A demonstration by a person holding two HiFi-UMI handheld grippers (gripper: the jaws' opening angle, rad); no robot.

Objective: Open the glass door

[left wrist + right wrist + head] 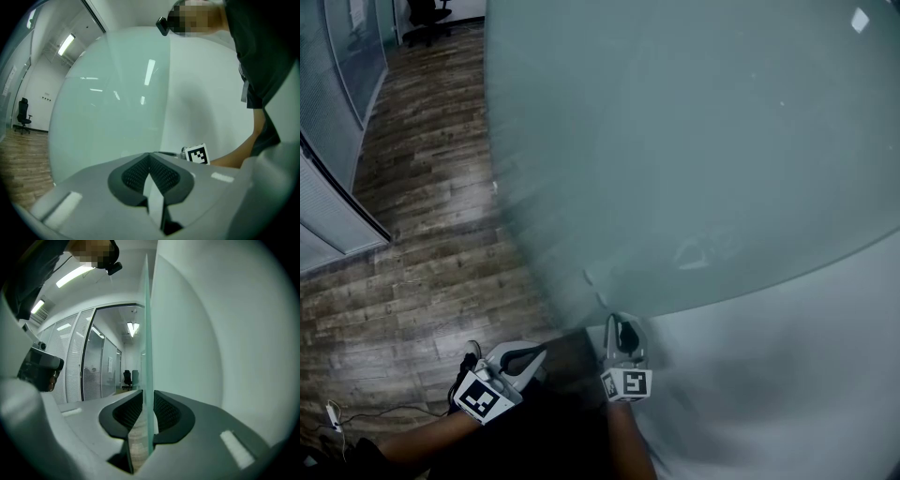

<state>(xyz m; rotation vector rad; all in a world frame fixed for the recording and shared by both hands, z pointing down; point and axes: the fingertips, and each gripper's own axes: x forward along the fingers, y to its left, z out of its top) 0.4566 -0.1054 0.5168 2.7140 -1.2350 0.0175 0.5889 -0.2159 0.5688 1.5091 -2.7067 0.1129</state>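
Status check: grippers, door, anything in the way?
Left hand-held gripper shut, empty. Right hand-held gripper clamped on free edge of glass door. Office chair far down the corridor, well away from the door.

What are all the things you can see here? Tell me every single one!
glass door: one, frosted pale green, fills the upper right of the head view
wooden floor: one, brown, left of the door
office chair: one, black, far end of the floor
glass partitions: several, grey with blinds, along the left side
cable: one, thin with a white end, on the floor at lower left
wall: one, white, lower right
left gripper: one, grey with black pads, shut and empty
right gripper: one, grey with black pads, closed on the door's edge
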